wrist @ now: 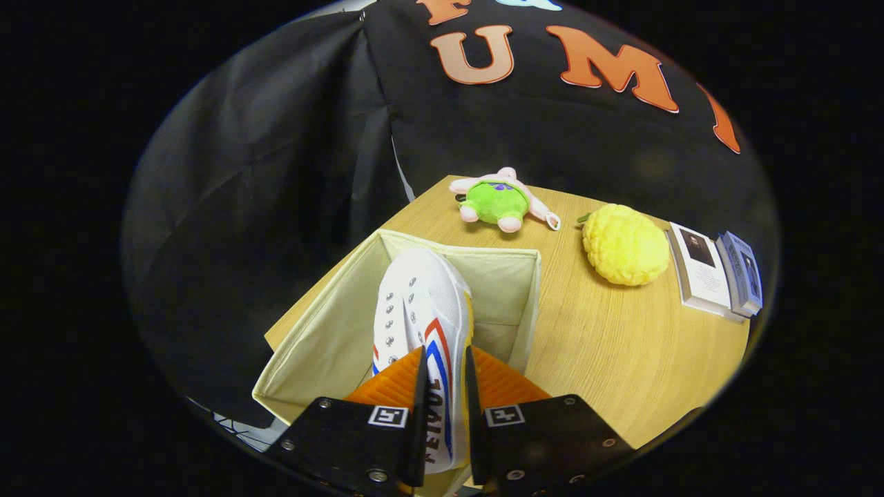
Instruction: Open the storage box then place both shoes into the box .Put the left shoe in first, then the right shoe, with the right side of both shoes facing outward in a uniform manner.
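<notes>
An open fabric storage box (324, 331) stands at the bench's (621, 359) near left corner. The tongs (442, 366) are clamped on a white shoe (421, 304), its toe hanging inside the box. Beyond lie a green plush toy (498, 200), a yellow ball (621, 245) and books (718, 273).

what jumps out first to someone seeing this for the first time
A white sneaker with red and blue stripes stands out, clamped between the claw fingers and hanging over an open cream fabric storage box. Beyond the box on the wooden table lie a green plush toy and a bright yellow bumpy ball.
</notes>
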`<state>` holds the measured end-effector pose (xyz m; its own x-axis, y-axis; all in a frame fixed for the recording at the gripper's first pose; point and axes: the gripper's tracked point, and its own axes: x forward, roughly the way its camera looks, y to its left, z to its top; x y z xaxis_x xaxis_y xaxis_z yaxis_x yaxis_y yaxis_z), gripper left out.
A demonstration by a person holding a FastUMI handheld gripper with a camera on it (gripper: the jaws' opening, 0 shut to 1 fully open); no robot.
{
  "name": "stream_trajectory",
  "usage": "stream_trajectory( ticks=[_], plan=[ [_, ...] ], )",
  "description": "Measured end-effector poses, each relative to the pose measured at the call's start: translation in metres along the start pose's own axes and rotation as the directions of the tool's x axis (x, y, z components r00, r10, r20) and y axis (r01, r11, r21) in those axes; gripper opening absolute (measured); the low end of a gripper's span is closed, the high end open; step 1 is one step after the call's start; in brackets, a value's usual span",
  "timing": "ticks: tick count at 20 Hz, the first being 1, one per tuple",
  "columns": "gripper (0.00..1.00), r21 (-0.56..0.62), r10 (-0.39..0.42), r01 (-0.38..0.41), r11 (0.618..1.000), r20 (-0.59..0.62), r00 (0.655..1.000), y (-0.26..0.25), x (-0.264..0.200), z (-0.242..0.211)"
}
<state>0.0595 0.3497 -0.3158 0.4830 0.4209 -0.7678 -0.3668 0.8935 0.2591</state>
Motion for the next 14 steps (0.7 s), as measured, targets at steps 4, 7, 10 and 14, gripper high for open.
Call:
stream_trajectory(
  ticks=[4, 7, 10, 14],
  plan=[
    [0.39, 0.05, 0.029, -0.038, 0.998, 0.154, 0.988, 0.0, -0.02, 0.036],
    [0.43, 0.076, 0.034, -0.056, 0.996, 0.262, 0.964, -0.008, -0.05, 0.052],
    [0.59, 0.051, -0.006, -0.017, 0.999, 0.419, 0.908, -0.032, -0.085, 0.069],
    [0.75, 0.039, -0.057, 0.042, 0.998, 0.55, 0.833, -0.062, -0.138, 0.077]
  ],
)
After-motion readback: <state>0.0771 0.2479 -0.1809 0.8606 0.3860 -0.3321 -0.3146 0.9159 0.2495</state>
